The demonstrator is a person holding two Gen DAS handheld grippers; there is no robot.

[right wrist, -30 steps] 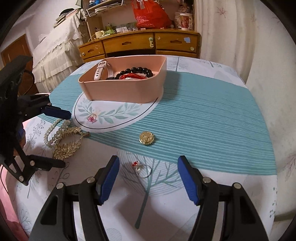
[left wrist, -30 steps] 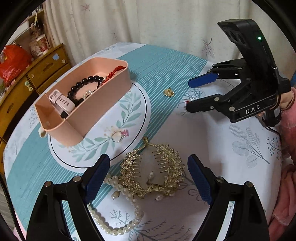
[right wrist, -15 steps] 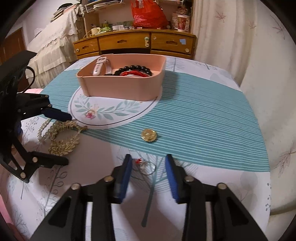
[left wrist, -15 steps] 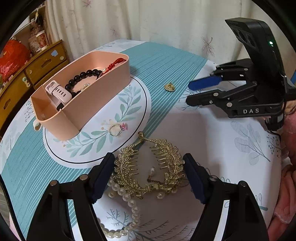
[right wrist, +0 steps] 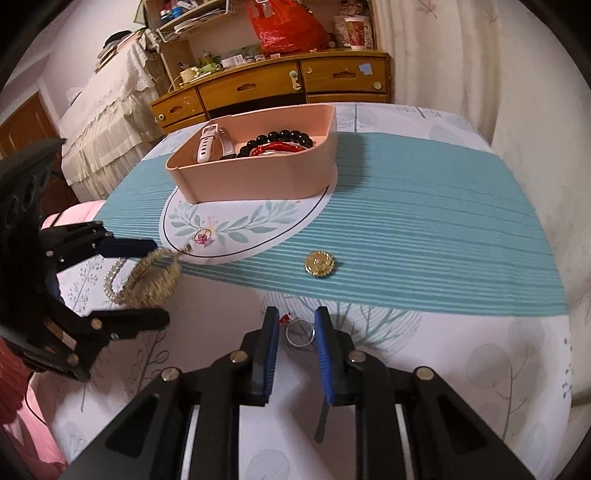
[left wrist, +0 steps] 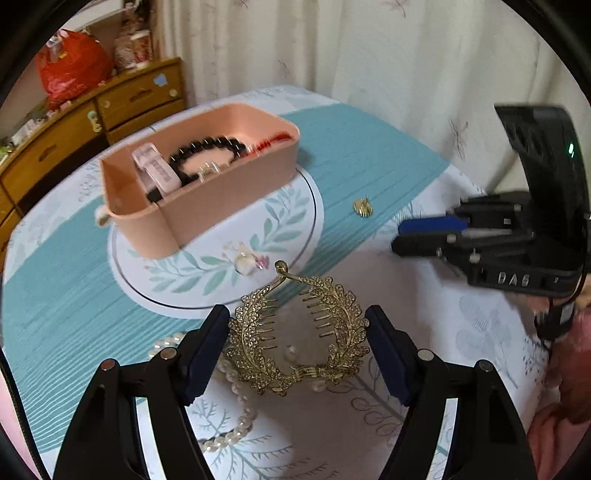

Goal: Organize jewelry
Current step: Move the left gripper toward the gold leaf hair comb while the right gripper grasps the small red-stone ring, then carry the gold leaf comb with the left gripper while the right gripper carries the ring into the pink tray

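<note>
Right tongs closing w/ silver ring between pads, contact unclear; left tongs hanging released, straddling gold hair comb on tablecloth.

Behind the table stands a wooden dresser with drawers, cluttered on top: a crinkled red plastic bag, and beside it a patterned paper cup. Pale curtains with a faint leaf print hang along the wall. Off to the left, a white lace-trimmed cloth drapes over some furniture.
</note>
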